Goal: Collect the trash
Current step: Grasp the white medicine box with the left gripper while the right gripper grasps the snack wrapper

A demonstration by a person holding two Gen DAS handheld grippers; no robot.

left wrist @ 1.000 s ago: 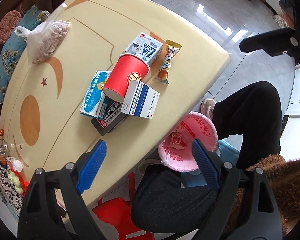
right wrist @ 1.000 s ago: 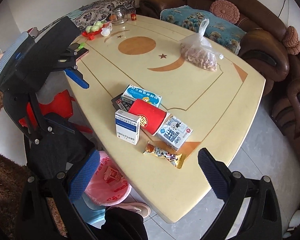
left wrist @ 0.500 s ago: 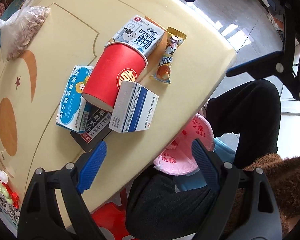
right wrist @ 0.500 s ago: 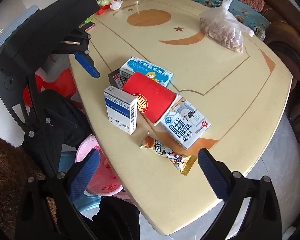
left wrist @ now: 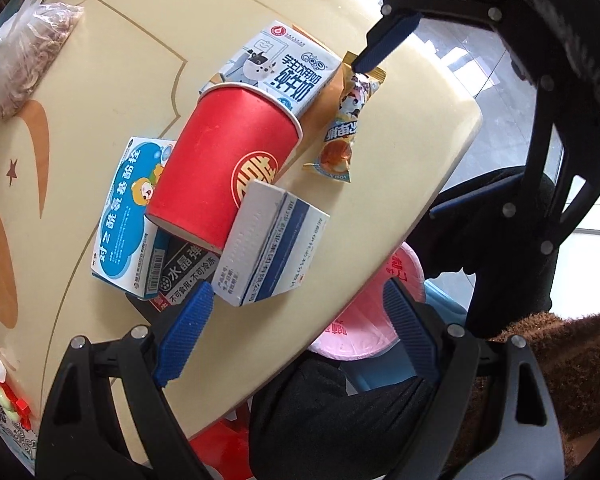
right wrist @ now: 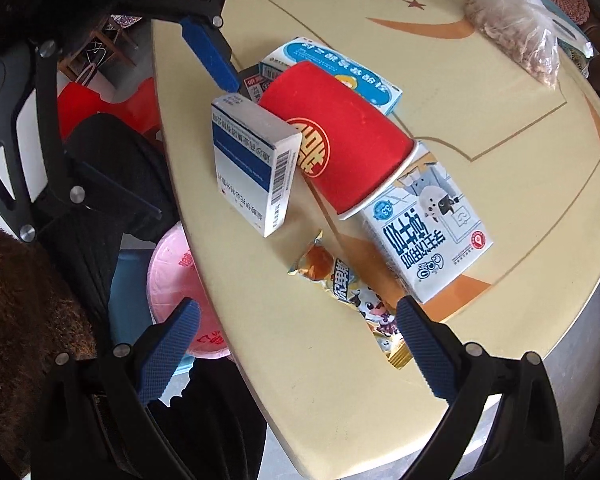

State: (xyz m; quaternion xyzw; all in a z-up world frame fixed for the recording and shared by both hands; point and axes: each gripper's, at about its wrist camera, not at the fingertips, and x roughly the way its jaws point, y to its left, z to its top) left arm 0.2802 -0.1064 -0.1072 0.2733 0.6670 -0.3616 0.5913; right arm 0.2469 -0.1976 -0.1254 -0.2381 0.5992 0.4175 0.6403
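Both grippers stand wide open and empty above the table. The left gripper frames the white-and-blue box. At twelve o'clock lies the red cup, then the milk carton. The right gripper frames the snack wrapper. A pink bin sits below the table edge.

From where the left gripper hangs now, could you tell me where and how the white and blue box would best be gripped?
Probably across its two broad faces, coming from above. The white and blue box stands on a long narrow edge, tilted against the red cup, so its slim thickness faces up and fits easily between the open left gripper. Closing near the end away from the cup should avoid nudging it.
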